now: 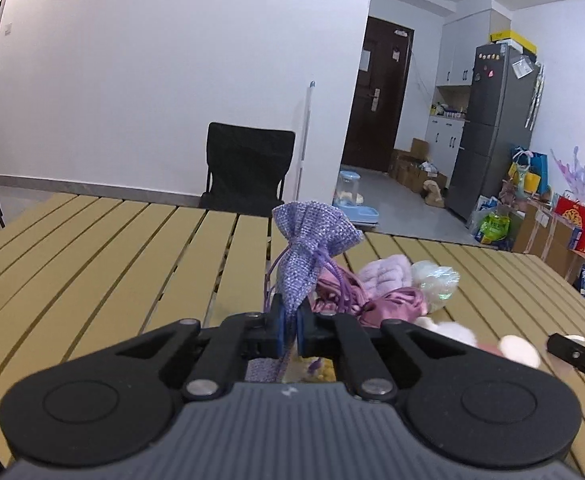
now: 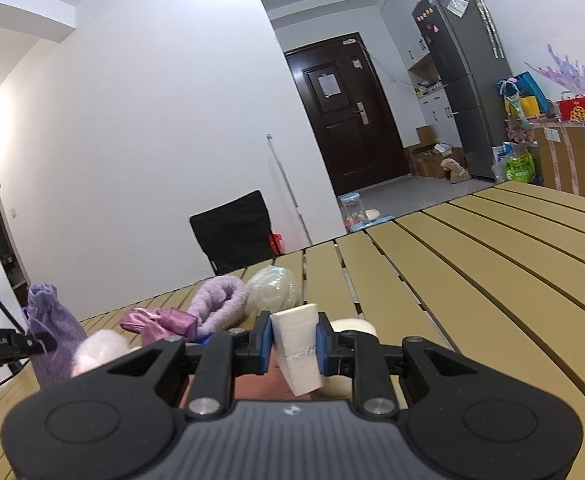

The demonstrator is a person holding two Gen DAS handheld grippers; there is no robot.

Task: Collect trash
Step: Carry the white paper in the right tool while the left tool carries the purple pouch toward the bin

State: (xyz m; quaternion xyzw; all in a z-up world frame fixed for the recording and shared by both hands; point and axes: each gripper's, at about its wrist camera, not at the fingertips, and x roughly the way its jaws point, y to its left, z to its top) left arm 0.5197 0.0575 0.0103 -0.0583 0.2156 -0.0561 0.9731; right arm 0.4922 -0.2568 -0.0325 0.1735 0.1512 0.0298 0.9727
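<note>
Holding the pouch [image 1: 308, 252]: a lilac drawstring fabric bag, pinched by its lower corner between the blue pads of the left gripper [image 1: 291, 330], jaws closed tight on the cloth, mouth end flopped upward and cords [image 1: 334, 284] trailing down toward the pile. Grip at a corner reads as a lift-and-carry hold, leaving the mouth free; judged the collecting bag rather than trash, though that is not certain. Foam block [image 2: 298, 344]: white, wedge-shaped, clamped upright between the pads of the right gripper [image 2: 295, 342], jaws closed on its two flat sides, lower end sticking out below; judged an item of trash ready for transfer. Pile: pink satin cloth [image 1: 388, 300], lilac fluffy roll [image 1: 386, 274], wrapped white ball [image 1: 436, 280], white pompoms [image 1: 516, 350], all bunched together on the table [image 1: 92, 248] just beyond and right of the pouch, still to be gathered. Right gripper tip shows at the right edge of the left view, near the pompoms, so the two tools sit close; care judged needed at the cords. Table: tan slats with dark gaps; wide bare room to the left and far right, far edge beyond the pile. Chair [image 1: 248, 168]: black, behind the far edge, well apart.
</note>
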